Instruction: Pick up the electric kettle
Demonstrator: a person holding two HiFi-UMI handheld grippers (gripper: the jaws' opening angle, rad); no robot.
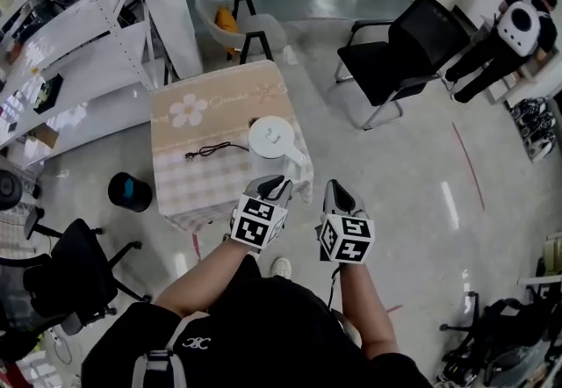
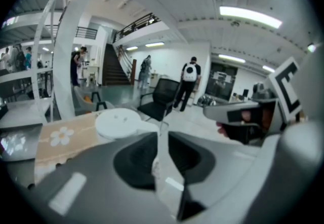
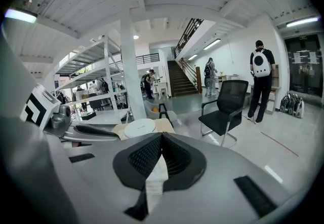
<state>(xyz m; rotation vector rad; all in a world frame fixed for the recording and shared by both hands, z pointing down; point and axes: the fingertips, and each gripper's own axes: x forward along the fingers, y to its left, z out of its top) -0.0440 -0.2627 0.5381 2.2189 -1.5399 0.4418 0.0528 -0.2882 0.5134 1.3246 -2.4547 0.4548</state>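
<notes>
The white electric kettle [image 1: 270, 136] stands on a small table [image 1: 189, 189] covered in a checked cloth with a flower print. Its black cord [image 1: 211, 149] lies to its left. My left gripper [image 1: 279, 184] hovers at the table's near edge, just short of the kettle, its jaws a narrow slit apart with nothing between them. In the left gripper view the kettle's round lid [image 2: 119, 122] shows just beyond the jaw tips [image 2: 162, 129]. My right gripper [image 1: 336, 190] hangs to the right of the table over the floor, its jaws together and empty. The right gripper view has the kettle [image 3: 140, 128] ahead and to the left.
A black office chair [image 1: 399, 57] stands right of the table, and a white chair [image 1: 237, 22] behind it. White shelving [image 1: 70, 53] runs along the left. A black round bin [image 1: 130, 191] and a black swivel chair [image 1: 70, 276] sit left of me. A person [image 1: 518, 26] stands far right.
</notes>
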